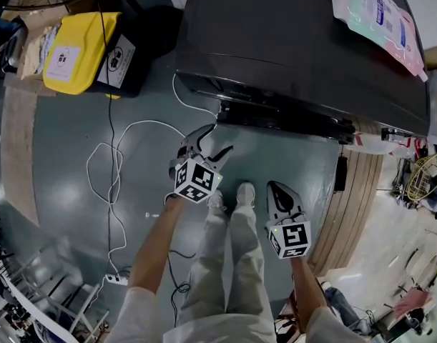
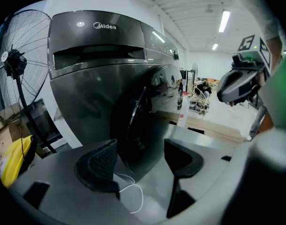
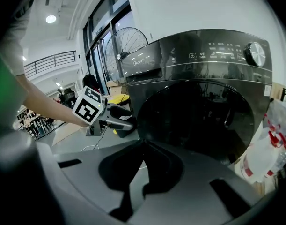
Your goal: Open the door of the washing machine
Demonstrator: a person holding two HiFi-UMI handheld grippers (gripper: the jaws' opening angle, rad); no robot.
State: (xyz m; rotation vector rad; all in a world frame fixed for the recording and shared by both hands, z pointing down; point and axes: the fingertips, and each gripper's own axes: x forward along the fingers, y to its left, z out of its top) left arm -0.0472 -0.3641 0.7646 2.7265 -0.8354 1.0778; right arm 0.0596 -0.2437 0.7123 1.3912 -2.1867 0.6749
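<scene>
Units: one dark Midea washing machine, one round door on its front | two grippers before the machine: left gripper close to the door, jaws spread, pinching nothing; right gripper farther back, jaws pressed together, empty | beside the machine: one pedestal fan, one yellow bin

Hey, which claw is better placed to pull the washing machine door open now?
Left. The left claw is open, with the door edge in line between its jaws, and nearer the washing machine. The right claw is shut and farther back.
</scene>
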